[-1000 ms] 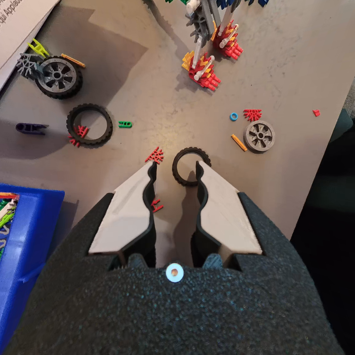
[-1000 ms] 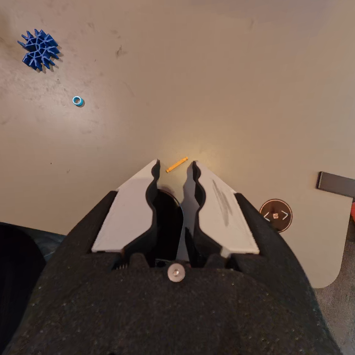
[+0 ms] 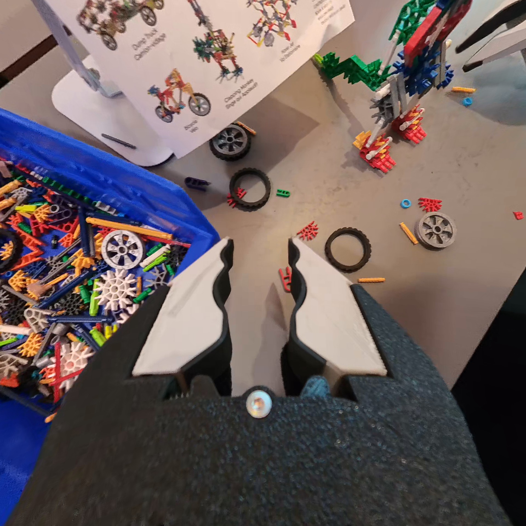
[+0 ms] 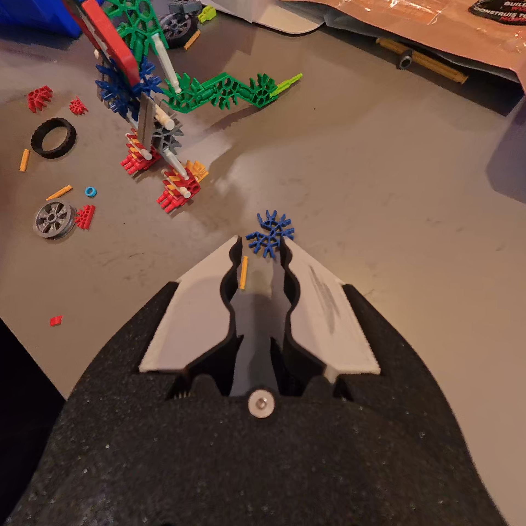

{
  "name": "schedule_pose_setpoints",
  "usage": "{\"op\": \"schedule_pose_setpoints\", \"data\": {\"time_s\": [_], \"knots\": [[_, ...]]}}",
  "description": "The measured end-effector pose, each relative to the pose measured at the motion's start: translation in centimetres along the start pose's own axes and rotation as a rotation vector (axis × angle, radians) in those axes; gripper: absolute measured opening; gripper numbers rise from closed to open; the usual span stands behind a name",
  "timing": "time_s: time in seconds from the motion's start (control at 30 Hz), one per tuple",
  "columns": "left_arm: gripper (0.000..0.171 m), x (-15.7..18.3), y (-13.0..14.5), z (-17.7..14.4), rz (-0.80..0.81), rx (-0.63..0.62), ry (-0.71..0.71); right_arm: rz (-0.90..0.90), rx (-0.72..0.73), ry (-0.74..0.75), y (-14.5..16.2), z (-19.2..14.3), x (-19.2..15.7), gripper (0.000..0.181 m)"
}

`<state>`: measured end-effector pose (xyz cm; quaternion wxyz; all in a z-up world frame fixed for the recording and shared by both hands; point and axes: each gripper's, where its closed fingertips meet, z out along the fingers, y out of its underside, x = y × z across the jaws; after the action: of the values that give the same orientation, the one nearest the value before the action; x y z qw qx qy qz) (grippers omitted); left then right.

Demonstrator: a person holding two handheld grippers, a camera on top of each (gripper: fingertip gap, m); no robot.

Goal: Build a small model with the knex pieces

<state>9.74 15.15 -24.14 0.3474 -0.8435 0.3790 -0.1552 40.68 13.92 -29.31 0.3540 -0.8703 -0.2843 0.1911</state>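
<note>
Printed captions are seen beneath the model pictures on the white instruction sheet. Bold lettering is borne by a black label on the tan packaging.

Desk: flat, grey-beige top, matte, faintly scuffed, with a rounded near edge. Light: warm, from above, casting soft shadows and a pale sheen mid-surface. Monitor stand: white base at the far left. Floor: dark beyond the desk edge, possibly carpet; too dim to tell.
</note>
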Motion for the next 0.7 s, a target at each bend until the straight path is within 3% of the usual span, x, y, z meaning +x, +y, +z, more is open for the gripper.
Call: {"op": "schedule_pose_setpoints", "data": {"time_s": [0.43, 0.7], "knots": [[0.03, -4.6, -0.9, -3.6, -0.003, 0.036, -0.105, 0.101, 0.062, -0.024, -0.4, 0.8, 2.4, 0.029], [0.03, -12.7, 0.1, -8.0, 0.024, -0.071, -0.302, 0.102, 0.044, -0.065, -0.4, 1.2, 2.4, 0.029]]}}
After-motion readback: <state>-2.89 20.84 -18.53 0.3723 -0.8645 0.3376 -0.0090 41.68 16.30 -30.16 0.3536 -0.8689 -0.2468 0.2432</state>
